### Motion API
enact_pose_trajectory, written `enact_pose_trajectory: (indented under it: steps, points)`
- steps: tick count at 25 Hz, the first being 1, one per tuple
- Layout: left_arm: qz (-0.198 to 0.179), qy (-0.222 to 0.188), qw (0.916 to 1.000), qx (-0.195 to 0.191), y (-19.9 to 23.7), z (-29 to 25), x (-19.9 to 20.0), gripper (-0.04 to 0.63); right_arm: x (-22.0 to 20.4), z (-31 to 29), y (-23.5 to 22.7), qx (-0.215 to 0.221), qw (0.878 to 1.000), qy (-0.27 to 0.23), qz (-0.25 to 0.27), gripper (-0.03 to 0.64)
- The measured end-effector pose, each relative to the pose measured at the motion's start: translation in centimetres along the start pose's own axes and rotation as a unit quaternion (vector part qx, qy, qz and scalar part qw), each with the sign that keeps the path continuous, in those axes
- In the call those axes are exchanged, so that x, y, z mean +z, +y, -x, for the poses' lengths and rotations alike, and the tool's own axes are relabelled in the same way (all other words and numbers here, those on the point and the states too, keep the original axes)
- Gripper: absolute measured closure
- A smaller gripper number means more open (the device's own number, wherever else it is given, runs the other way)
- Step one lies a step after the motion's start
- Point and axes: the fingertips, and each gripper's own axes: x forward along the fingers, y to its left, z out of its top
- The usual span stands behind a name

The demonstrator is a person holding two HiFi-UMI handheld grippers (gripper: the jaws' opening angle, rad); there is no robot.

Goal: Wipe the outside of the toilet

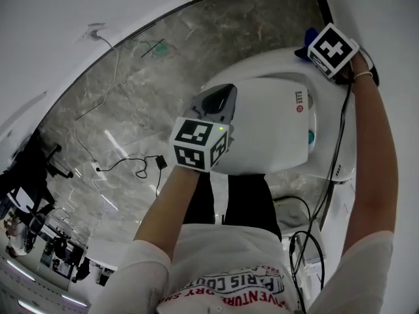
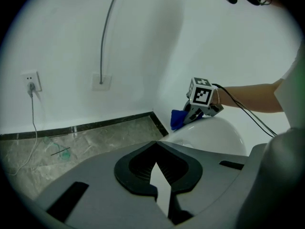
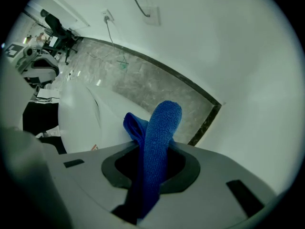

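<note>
Two grippers are working over the white toilet (image 1: 262, 120), which is sitting lid-down against the wall on the marble floor (image 1: 124, 90). The right gripper (image 1: 309, 51) is clamping a blue microfibre cloth (image 3: 159, 137), folded upright between its jaws, and is reaching to the back of the toilet by the wall corner. The left gripper (image 1: 221, 100) is hovering above the near edge of the lid, jaws drawn together on nothing.

Likely risks:
- The cloth is sticking up as a narrow fold, so only a thin strip is probably meeting the ceramic. Patches are likely getting skipped.
- Dragging it across the curved shell could be tugging the cloth out of the jaws, since the hold looks to be on one fold only.
- The gap between toilet and wall looks tight. The hard gripper body may be knocking or scraping either one.
- The black cable (image 1: 342, 129) is running down the right arm beside the lid edge, and it could be snagging there on a long stroke.
- The idle left gripper is hanging close over the lid and may be bumping it if the person leans in.
</note>
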Motion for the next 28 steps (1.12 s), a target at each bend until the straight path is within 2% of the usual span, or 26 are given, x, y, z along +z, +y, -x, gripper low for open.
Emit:
enact_pose_trajectory:
  steps: [4, 10, 17, 24, 28]
  points:
    - [0.014, -0.002, 0.9998, 0.014, 2.5, 0.7, -1.3, 0.589, 1.9, -2.0, 1.6, 0.038, 0.999, 0.015, 0.025, 0.541]
    - [0.017, 0.013, 0.9994, 0.029, 5.4, 1.8, -3.6, 0.589, 5.1, -4.3, 3.9, 0.058, 0.997, 0.025, 0.042, 0.541]
    - [0.026, 0.017, 0.9985, 0.044, 9.5, 3.7, -5.6, 0.589, 10.2, -7.0, 9.5, 0.081, 0.993, 0.025, 0.078, 0.541]
    - [0.042, 0.012, 0.9974, 0.057, 12.9, 5.7, -7.3, 0.589, 14.2, -8.6, 14.9, 0.119, 0.985, 0.017, 0.127, 0.541]
    - [0.053, 0.014, 0.9965, 0.063, 15.0, 7.0, -9.1, 0.589, 16.3, -9.1, 17.8, 0.120, 0.982, 0.012, 0.144, 0.541]
